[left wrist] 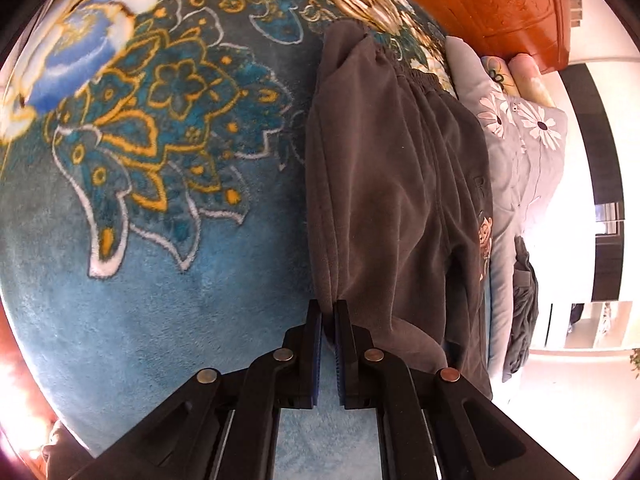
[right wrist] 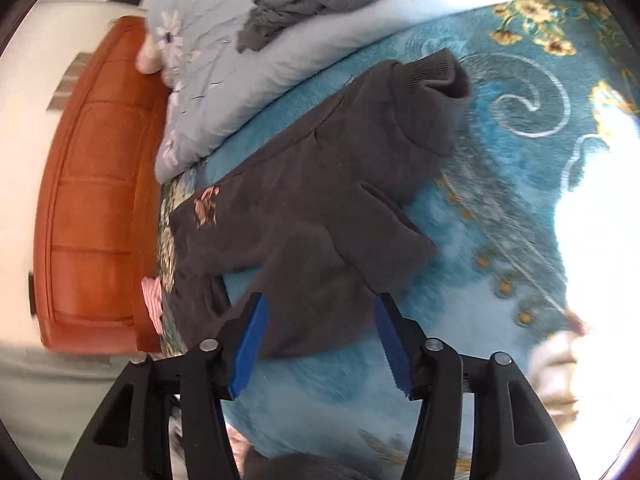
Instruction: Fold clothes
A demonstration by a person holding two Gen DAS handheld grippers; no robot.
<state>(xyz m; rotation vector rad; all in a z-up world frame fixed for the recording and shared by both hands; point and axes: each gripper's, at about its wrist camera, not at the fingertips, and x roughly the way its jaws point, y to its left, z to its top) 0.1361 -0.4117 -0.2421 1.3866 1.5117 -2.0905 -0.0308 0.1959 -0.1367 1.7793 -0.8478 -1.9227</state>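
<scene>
on the teal floral blanket, near the orange headboard, lie the dark brown sweatpants, folded lengthwise so one leg seems to lie over the other. the left gripper is pinched narrow on the hem end of the sweatpants. the right gripper stands wide, holding nothing, its blue pads either side of a trouser edge. judging by this, the first fold is done; the crosswise folds are left. a crumpled grey garment waits unfolded on the grey quilt beside the headboard.
</scene>
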